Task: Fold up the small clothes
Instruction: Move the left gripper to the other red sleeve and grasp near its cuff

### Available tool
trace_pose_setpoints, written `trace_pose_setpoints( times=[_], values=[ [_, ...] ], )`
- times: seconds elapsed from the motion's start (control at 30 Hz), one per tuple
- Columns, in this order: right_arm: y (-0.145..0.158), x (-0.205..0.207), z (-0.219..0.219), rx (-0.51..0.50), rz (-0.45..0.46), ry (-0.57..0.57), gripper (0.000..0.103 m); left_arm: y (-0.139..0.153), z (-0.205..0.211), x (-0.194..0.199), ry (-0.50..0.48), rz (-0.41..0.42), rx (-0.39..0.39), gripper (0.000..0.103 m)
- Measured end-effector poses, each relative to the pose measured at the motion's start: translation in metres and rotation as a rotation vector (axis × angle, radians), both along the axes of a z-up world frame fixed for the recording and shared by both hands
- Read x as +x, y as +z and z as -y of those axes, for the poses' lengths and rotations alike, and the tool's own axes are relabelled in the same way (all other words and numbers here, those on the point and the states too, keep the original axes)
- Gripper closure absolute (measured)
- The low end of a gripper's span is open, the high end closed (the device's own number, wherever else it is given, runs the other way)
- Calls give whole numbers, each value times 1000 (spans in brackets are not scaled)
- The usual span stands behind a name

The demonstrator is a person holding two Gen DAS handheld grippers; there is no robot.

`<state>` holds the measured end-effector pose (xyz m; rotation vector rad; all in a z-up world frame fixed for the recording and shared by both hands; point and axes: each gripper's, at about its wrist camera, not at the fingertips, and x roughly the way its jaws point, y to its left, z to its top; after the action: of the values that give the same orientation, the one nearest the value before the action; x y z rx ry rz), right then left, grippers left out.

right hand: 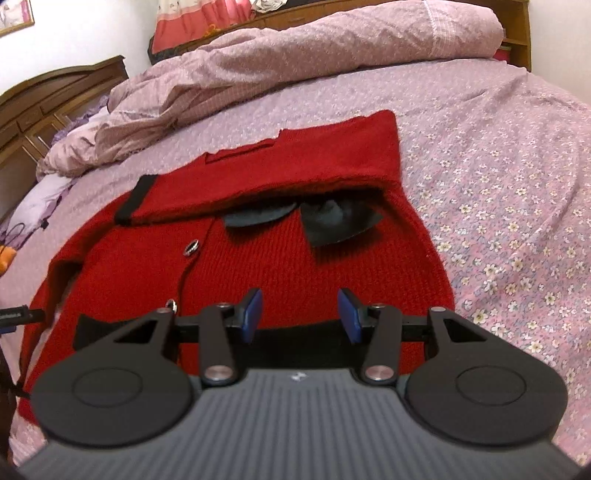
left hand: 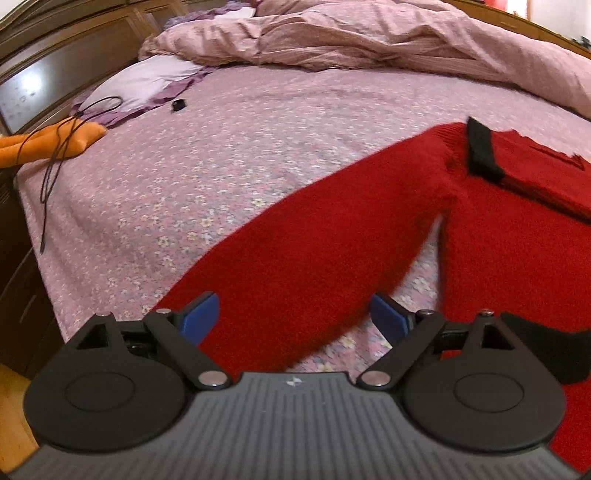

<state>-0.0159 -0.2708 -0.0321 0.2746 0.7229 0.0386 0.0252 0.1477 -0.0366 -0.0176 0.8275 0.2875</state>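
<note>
A bed [right hand: 498,155] with a pink flowered sheet fills both views, a rumpled pink duvet [right hand: 295,55] heaped along the top. A dark wooden headboard [left hand: 55,74] (glossy, catching light) runs up the upper left. White wall [right hand: 81,33] shows behind; yellowish floor [left hand: 11,406] lower left.

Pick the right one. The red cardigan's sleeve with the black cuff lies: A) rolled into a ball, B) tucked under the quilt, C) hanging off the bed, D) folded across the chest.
D: the sleeve lies flat across the red cardigan, its black cuff on the front.
</note>
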Motion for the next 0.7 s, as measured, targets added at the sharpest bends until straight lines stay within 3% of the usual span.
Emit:
trace_pose_setpoints(
  times=[0.13,0.23,0.37,0.57,0.7],
  values=[
    [-1,0,-2,-7,-14,1,55,1,9,-6,-64,5,-24,10],
    [-2,0,-3,-9,-21,1,55,-4,16,-5,-72,5,56,8],
    [-3,0,-4,-12,-28,2,55,-23,9,3,3,-41,162,8],
    [-5,1,-4,-18,-40,-7,55,-27,-15,2,93,14,130,7],
    [-6,2,-7,-23,-48,-7,55,-22,-19,1,87,71,128,23]
  ],
)
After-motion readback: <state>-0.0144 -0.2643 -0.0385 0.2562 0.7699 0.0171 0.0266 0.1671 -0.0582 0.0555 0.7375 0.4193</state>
